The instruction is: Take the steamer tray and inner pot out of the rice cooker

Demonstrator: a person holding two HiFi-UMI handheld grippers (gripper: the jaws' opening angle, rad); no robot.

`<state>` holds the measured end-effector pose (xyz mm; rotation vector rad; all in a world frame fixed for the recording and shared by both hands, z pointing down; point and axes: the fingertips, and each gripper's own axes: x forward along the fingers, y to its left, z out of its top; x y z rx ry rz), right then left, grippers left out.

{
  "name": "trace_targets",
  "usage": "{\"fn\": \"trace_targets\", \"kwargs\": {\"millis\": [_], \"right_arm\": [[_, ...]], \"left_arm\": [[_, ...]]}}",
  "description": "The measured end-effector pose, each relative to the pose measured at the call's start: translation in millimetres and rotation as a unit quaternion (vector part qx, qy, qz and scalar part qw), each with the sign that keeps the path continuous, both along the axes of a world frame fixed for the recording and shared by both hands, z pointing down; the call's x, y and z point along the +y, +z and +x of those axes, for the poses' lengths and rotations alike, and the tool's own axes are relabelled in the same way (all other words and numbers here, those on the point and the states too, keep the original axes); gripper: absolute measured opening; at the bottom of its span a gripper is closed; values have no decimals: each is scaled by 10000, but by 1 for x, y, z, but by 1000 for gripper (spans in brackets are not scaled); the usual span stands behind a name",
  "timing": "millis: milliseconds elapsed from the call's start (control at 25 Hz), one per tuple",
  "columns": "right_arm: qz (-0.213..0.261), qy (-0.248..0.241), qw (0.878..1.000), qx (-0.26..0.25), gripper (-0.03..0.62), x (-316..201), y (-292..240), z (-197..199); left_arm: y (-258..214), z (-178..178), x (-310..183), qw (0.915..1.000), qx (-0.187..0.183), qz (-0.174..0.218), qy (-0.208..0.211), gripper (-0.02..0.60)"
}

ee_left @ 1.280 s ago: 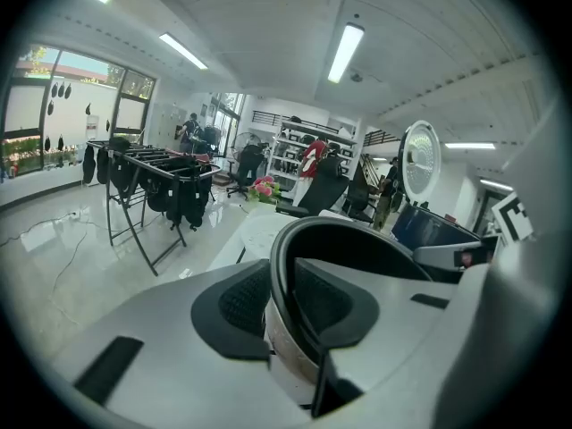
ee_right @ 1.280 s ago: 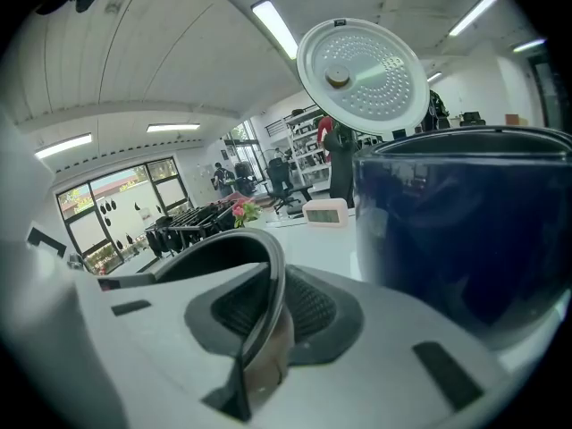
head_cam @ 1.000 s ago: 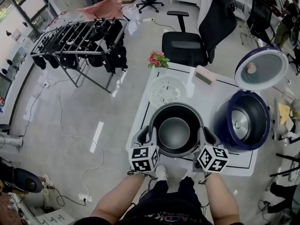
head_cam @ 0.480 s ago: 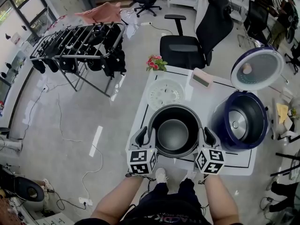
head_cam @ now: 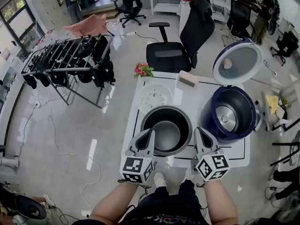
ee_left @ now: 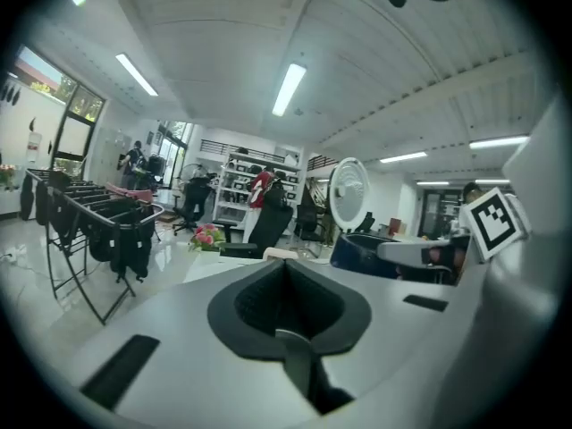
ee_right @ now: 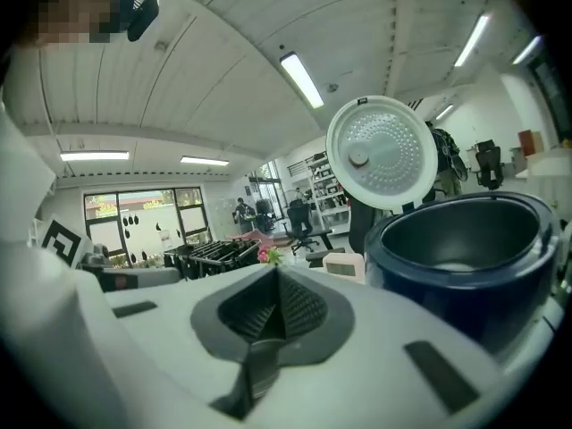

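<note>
The dark inner pot (head_cam: pixel 166 130) stands empty on the white table (head_cam: pixel 232 154), with the white steamer tray (head_cam: pixel 154 96) lying just behind it. The navy rice cooker (head_cam: pixel 228 112) stands to the right with its lid (head_cam: pixel 236 62) up and its well empty; the right gripper view shows the cooker (ee_right: pixel 465 239) close by. My left gripper (head_cam: pixel 146 136) hovers above the pot's left rim and my right gripper (head_cam: pixel 200 134) above its right rim. Both have just been closing and are shut with nothing between the jaws, as the left gripper (ee_left: pixel 284 280) and the right gripper (ee_right: pixel 273 307) show in their own views.
A small pink-and-white box (head_cam: pixel 186 81) and a pot of pink flowers (head_cam: pixel 142 70) sit at the table's far edge. A black office chair (head_cam: pixel 168 50) stands behind the table. A clothes rack (head_cam: pixel 65 60) stands on the floor to the left.
Both grippers have let go of the pot's rim, risen above it and shut. The pot stays on the table. The head view has shifted, so everything sits further left.
</note>
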<state>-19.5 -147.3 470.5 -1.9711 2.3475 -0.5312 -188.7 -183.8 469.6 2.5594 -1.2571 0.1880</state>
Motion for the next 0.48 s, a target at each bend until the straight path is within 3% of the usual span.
{"fn": "trace_targets", "kwargs": {"millis": [280, 480], "right_arm": [[272, 259, 9992, 114, 0, 46, -51, 19], [505, 206, 9977, 391, 0, 79, -81, 32]], "left_arm": [[-37, 53, 42, 9942, 272, 241, 1014, 3], [-54, 78, 75, 9901, 371, 370, 1305, 2]]}}
